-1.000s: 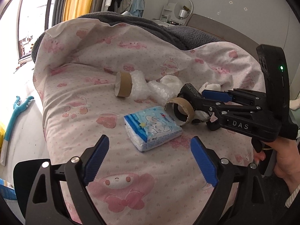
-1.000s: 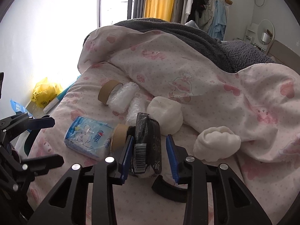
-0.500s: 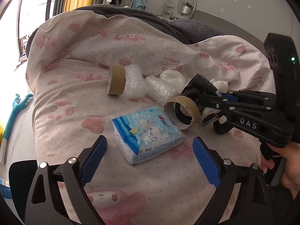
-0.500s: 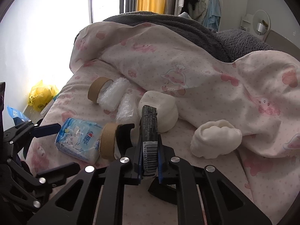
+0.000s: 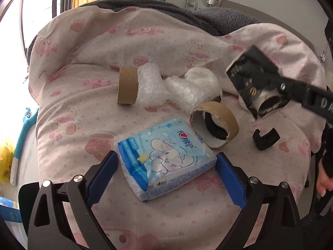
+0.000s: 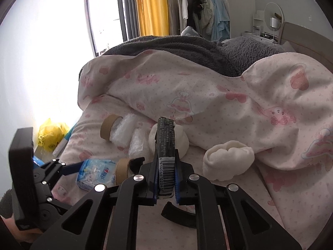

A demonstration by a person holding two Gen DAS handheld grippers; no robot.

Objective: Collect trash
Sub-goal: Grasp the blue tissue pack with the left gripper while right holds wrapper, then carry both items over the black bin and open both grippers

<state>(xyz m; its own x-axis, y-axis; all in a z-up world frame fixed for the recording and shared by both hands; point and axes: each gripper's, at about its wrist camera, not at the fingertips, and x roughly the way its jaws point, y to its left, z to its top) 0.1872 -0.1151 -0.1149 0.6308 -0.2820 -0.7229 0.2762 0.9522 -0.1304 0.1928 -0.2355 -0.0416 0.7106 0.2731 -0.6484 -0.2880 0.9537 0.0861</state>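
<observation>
- On a pink patterned bedspread (image 5: 68,95) strewn with litter, our right gripper (image 6: 165,182) is clamped on a black wrapper (image 6: 165,143), holding it edge-up and clear of the bed, barcode toward the camera.
- Our left gripper (image 5: 164,177) is spread wide, one blue pad on either side of the blue tissue pack (image 5: 166,158) on the near part of the bed; we cannot tell whether the pads touch it.
- We judge the step in hand to be a first piece picked, a second lined up.
- Next, by our reading, the left needs to close squarely on the soft pack and lift it.
- Uncollected: two cardboard rings (image 5: 214,120), bubble wrap (image 5: 149,87), white wads (image 6: 229,158) and a black clip (image 5: 265,139) farther back.
</observation>
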